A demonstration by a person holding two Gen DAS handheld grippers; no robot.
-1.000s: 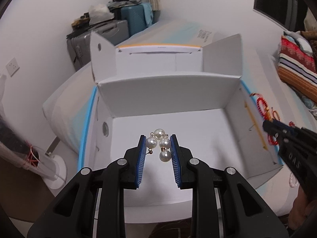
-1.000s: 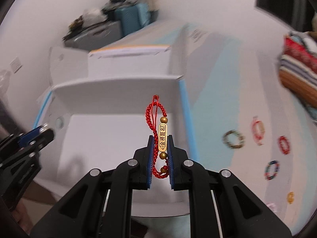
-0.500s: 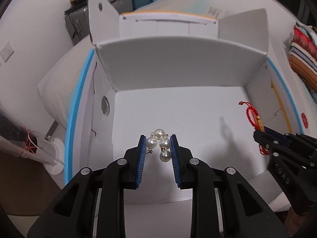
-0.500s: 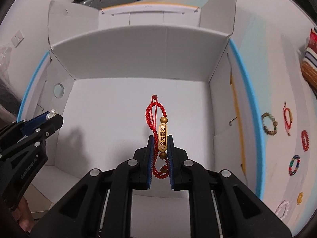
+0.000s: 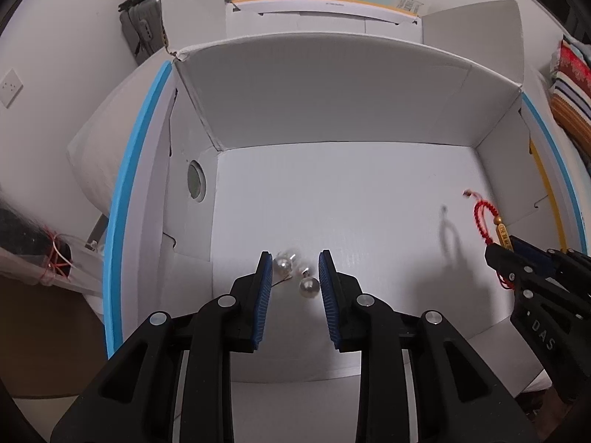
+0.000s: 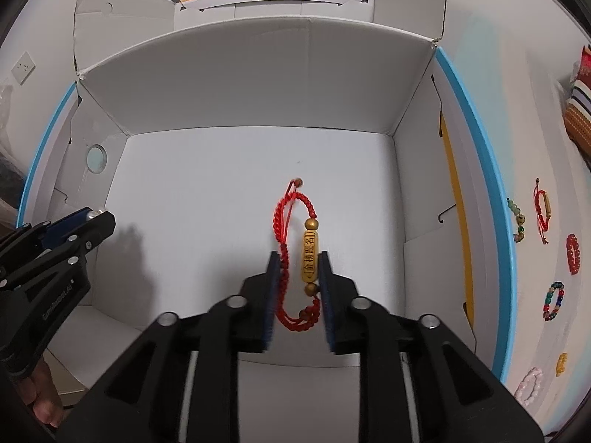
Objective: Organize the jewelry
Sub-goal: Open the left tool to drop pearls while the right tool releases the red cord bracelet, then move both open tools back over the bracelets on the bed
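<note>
Red cord bracelet [image 6: 301, 258] — released lengthwise between the opening right tool [image 6: 297, 264], above the box [image 6: 258, 85] floor's middle; left tool [image 5: 295, 269] is likewise parted, pearls [image 5: 308, 285] dropping.

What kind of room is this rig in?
Probably a bedroom or lived-in home room: suitcases stacked by the wall, folded striped textiles at the right, and a white cardboard box on a white surface with bracelets laid out beside it.

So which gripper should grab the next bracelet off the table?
Probably the right gripper: the loose bracelets lie on the table beside the box's right wall, on its side. Its jaws are opening around the red bracelet.
</note>
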